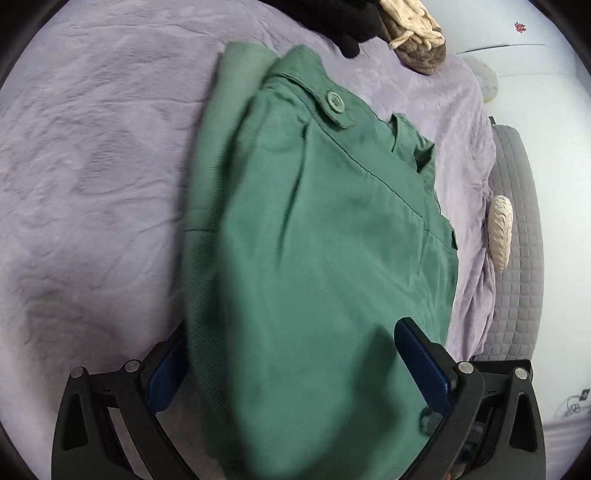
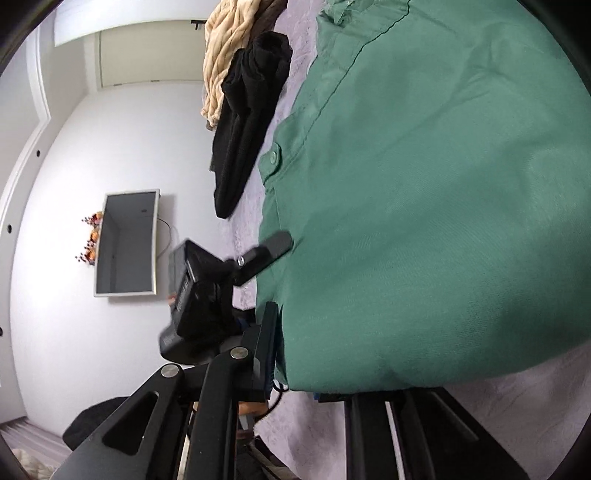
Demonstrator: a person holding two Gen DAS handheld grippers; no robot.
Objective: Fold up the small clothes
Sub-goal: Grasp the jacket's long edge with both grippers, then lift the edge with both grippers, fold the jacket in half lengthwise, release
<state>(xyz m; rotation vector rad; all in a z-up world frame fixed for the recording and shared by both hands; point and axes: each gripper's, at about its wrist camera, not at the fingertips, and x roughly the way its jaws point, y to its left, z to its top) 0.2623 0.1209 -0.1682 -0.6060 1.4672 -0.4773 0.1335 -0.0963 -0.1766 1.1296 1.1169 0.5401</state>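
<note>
Centrally in both views lies the green garment (image 1: 317,236), a woven piece with a buttoned tab (image 1: 334,101) near its waistband, spread over the lilac bedspread (image 1: 92,166). Its cloth is doubled: a second layer shows along the left edge in the left wrist view, and faint creases run down its length.

In the left wrist view the left tool (image 1: 295,373) stands apart, its blue pads on either side of the garment's near end; the cloth runs between them and hides most of the left pad, and the pads do not press together on it.

From the right wrist view, the right tool (image 2: 291,384) is clamped on the garment's near edge at lower centre, the fabric rising from its fingers and filling the right of the frame. The left tool shows there too, at mid-left, its finger touching the garment's side edge.

Open bedspread fills the whole left half of the left wrist view. At the top of that frame a black garment (image 1: 343,22) and a cream knit (image 1: 417,33) lie just beyond the waistband. On the right the bedspread ends at a grey quilted mattress edge (image 1: 517,236).
</note>
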